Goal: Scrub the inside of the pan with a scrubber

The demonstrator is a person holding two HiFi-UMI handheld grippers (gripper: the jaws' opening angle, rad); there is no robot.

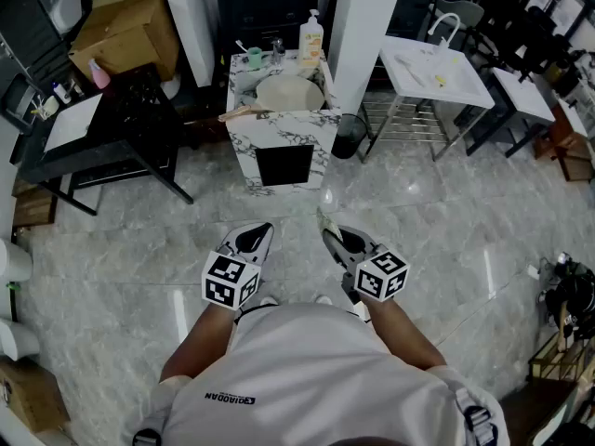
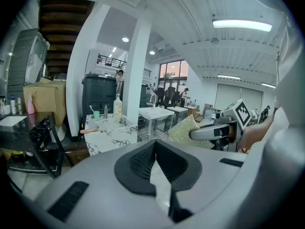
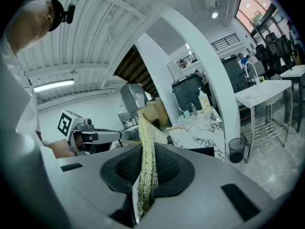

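Observation:
The pan (image 1: 289,92), pale inside with a wooden handle, lies on a marble counter (image 1: 279,133) well ahead of me across the floor. My right gripper (image 1: 327,227) is shut on a gold mesh scrubber (image 3: 147,161), which stands up between its jaws; the left gripper view also shows this scrubber (image 2: 183,130). My left gripper (image 1: 259,234) is held beside it at waist height, its jaws shut with nothing between them (image 2: 153,149). Both grippers point toward the counter (image 2: 107,135) and are far from the pan.
A soap bottle (image 1: 311,40) and a cup stand at the counter's back. A black bin (image 1: 350,136) sits to its right, then a white sink table (image 1: 437,72). A black table (image 1: 102,128) and a cardboard box (image 1: 125,26) are on the left. Glossy tiled floor lies between.

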